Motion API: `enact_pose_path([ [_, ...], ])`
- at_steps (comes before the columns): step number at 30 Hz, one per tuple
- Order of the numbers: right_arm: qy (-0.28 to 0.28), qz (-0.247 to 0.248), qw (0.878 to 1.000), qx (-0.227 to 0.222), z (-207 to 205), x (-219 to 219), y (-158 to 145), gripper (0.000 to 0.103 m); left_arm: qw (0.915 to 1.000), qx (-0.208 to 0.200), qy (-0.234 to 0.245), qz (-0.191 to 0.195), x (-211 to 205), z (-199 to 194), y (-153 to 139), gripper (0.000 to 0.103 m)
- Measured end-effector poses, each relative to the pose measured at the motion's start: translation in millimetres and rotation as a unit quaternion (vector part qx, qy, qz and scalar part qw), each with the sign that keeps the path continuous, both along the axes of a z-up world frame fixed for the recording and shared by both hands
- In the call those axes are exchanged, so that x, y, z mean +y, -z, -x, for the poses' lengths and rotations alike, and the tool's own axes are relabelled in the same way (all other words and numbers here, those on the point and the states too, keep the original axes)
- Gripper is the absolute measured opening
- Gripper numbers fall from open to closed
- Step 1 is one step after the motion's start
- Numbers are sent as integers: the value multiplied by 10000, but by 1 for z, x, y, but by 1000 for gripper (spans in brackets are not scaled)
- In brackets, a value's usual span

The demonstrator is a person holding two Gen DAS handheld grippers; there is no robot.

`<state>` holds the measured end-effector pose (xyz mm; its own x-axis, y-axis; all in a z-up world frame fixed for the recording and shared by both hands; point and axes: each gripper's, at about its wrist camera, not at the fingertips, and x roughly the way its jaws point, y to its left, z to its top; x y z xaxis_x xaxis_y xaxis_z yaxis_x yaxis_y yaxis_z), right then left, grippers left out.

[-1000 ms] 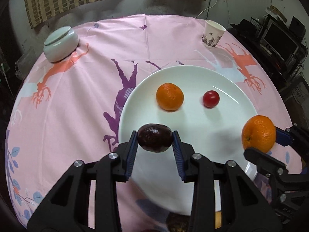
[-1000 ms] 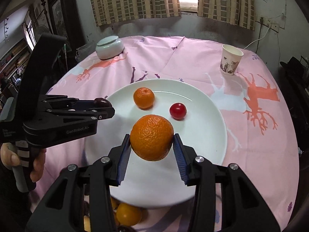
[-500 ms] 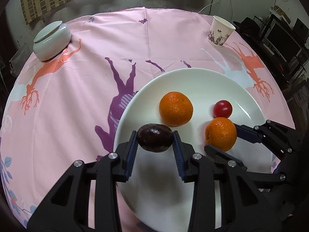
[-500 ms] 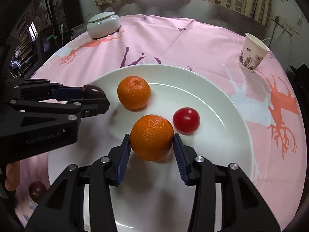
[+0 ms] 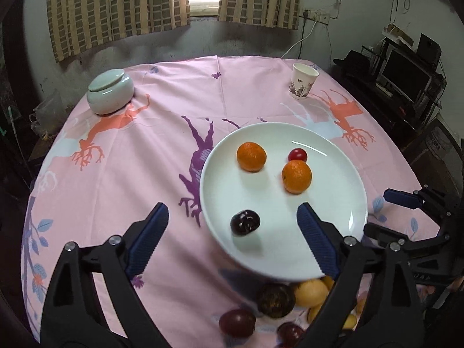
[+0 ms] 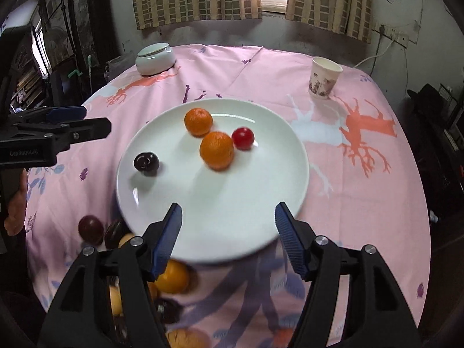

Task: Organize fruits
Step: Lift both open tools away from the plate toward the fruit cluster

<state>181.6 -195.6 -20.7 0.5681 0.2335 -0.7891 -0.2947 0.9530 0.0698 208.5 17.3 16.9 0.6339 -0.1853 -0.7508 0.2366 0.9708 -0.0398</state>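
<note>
Gaping empty, both tongs, left (image 5: 232,229) and right (image 6: 227,217), jaws just opened, above glossy round plate (image 5: 333,150).

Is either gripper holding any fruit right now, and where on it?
No. The left gripper and right gripper have just opened; the dark purple round fruit and the nearer orange lie free on the white plate.

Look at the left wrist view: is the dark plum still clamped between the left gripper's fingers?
No, the dark plum lies free on the white plate, between the wide-open left gripper fingers.
</note>
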Motion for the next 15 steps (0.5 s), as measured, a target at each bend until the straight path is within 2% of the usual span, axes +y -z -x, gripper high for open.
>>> enact_pose_path([
  [3,225,5,9997,-34,46,-9,6,67,9995,-230,-84,-198,6,46,9,100],
  [7,521,-19,9986,42,90,-13,19,67,9985,-187,-142,-486,13,90,37,100],
  [11,711,34,9974,101,111,-12,26,67,9980,42,-108,-619,16,116,58,100],
  [15,603,-10,9980,207,117,-6,28,67,9979,68,-108,-641,21,130,63,100],
])
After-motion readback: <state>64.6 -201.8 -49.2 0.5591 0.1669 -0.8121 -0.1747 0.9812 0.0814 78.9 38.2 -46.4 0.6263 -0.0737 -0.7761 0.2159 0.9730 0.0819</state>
